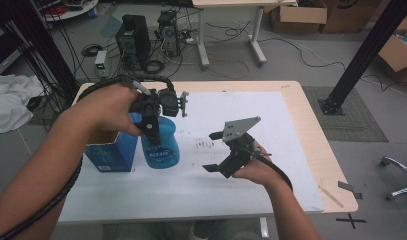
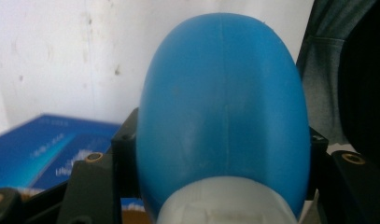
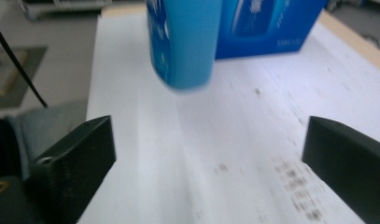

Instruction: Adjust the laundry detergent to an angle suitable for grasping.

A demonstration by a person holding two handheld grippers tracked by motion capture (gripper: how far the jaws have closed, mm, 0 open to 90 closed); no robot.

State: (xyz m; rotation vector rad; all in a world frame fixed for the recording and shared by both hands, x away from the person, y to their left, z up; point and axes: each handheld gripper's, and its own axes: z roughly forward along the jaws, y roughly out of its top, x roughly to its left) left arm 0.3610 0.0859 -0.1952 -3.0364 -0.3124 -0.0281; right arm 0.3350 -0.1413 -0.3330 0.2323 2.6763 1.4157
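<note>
High view had your right tongs nearest you, jaws spread wide and empty above the white sheet on the table. Farther off, your left tongs were clamped on the upper part of the blue bottle. Just beside it, the blue box stood on the table.

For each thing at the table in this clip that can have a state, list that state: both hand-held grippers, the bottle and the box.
Left hand-held gripper: shut on the blue bottle, gripping near its top.
Right hand-held gripper: open, jaws wide apart, holding nothing.
Blue bottle: upright, held; the right gripper view suggests its base is lifted off the table.
Blue box: standing on the table beside the bottle, top open.
</note>
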